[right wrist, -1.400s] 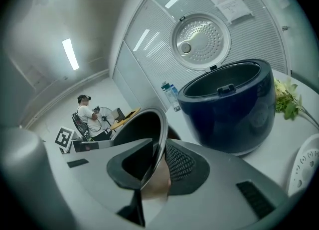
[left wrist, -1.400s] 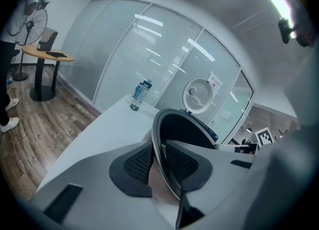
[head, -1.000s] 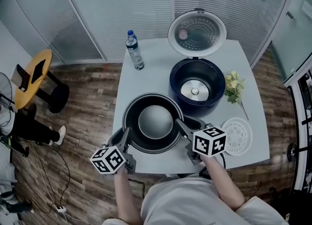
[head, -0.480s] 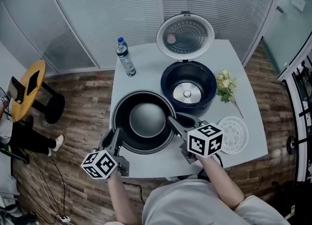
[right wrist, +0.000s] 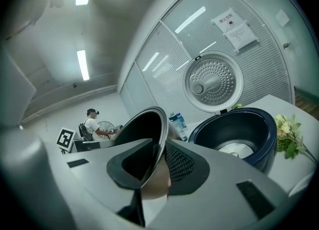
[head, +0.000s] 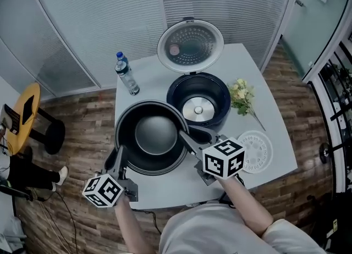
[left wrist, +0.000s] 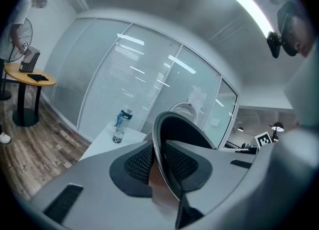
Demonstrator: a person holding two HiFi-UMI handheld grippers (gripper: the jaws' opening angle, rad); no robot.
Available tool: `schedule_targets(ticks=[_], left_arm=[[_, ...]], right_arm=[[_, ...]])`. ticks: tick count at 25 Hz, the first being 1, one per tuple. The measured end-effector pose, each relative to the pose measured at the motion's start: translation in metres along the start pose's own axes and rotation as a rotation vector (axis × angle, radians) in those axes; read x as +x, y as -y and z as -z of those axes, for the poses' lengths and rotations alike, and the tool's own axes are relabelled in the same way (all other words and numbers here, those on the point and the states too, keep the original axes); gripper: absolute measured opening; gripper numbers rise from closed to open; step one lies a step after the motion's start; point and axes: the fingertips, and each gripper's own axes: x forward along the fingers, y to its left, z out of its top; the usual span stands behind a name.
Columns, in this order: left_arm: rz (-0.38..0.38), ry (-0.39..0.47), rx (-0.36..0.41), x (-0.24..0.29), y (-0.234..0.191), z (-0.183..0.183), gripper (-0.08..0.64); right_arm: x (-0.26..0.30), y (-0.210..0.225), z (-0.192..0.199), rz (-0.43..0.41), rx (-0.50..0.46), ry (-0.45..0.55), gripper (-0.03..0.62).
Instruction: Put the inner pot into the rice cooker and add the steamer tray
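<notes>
Over the near-left part of the white table [head: 278, 132], the head view shows the black inner pot [head: 151, 137] held between two grippers: the left gripper [head: 119, 158] on its near-left rim, the right gripper [head: 186, 138] on its right rim. Just beyond it to the right stands the open rice cooker [head: 177, 100], its lid [head: 190, 45] raised behind. The white steamer tray [head: 254, 151] lies near right, flowers [head: 240, 92] lie beside the cooker, and a water bottle [head: 126, 74] stands far left. From the left gripper view, both textured pads [left wrist: 138, 163] pinch the pot's thin rim. From the right gripper view, that gripper's pads [right wrist: 180, 163] likewise clamp the rim, with the cooker's open well to the right.
</notes>
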Motion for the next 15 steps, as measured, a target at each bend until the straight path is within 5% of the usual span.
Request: schedule_targets(ticks=[15], left_arm=[[0.071,0.035,0.014,0.04,0.042,-0.024,0.078]], right_arm=[[-0.022,0.031,-0.046,0.03,-0.035,0.069,0.087]])
